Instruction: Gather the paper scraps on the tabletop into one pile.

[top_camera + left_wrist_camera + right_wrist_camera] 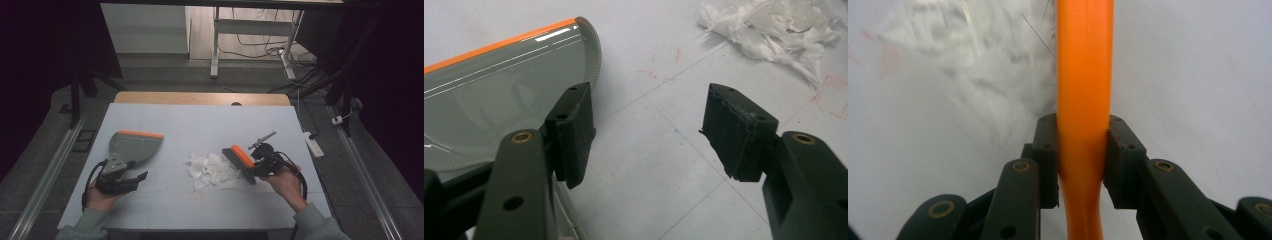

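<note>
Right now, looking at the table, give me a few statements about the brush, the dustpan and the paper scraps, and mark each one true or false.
1. The right gripper is shut on the orange brush handle. True.
2. The left gripper is clamped on the dustpan. False: its jaws stand open with nothing between them, beside the dustpan.
3. The paper scraps lie inside the dustpan. False: they sit in a pile on the table, apart from the dustpan, next to the brush.
4. The dustpan has an orange edge. True.
5. The brush is at the side of the scrap pile away from the dustpan. True.
</note>
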The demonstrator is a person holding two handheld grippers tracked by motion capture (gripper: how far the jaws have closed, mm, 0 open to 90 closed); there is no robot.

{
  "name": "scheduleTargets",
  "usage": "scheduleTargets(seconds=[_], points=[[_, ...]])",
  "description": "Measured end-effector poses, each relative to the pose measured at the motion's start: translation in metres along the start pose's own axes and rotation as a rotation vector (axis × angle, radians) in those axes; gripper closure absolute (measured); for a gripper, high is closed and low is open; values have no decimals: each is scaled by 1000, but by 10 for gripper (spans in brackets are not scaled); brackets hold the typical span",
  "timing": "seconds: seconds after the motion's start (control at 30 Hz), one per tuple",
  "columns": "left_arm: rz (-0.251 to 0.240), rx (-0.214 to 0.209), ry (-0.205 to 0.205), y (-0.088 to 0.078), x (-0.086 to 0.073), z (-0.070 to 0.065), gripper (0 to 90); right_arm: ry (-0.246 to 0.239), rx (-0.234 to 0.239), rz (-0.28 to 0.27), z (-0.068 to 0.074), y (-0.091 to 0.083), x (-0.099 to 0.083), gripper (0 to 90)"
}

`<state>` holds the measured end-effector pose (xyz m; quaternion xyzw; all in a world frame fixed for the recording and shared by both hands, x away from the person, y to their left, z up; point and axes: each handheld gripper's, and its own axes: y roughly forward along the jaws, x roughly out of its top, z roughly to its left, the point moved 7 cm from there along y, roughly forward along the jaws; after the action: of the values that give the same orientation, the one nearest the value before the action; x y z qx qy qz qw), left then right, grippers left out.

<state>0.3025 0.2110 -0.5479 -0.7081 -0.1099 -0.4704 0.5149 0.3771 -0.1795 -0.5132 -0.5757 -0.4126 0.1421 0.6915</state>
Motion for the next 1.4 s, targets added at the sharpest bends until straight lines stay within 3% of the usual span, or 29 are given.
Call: scheduleTargets(seconds=[0.2, 0.4, 0.7, 1.17, 1.4], points=[[3, -2, -2, 1, -1, 0, 381, -23, 35, -71, 14, 11, 31, 709], [3, -3, 4, 0, -1, -1, 384, -42, 51, -162, 24, -3, 46, 709], [10, -4, 6, 1, -1, -1, 384, 4, 9, -236, 2, -31, 34, 709], [17, -14, -3, 4, 1, -2, 379, 8, 30, -284, -15, -29, 14, 709], [16, -15, 1, 5, 2, -4, 374, -5, -4, -314, -27, -31, -7, 709]])
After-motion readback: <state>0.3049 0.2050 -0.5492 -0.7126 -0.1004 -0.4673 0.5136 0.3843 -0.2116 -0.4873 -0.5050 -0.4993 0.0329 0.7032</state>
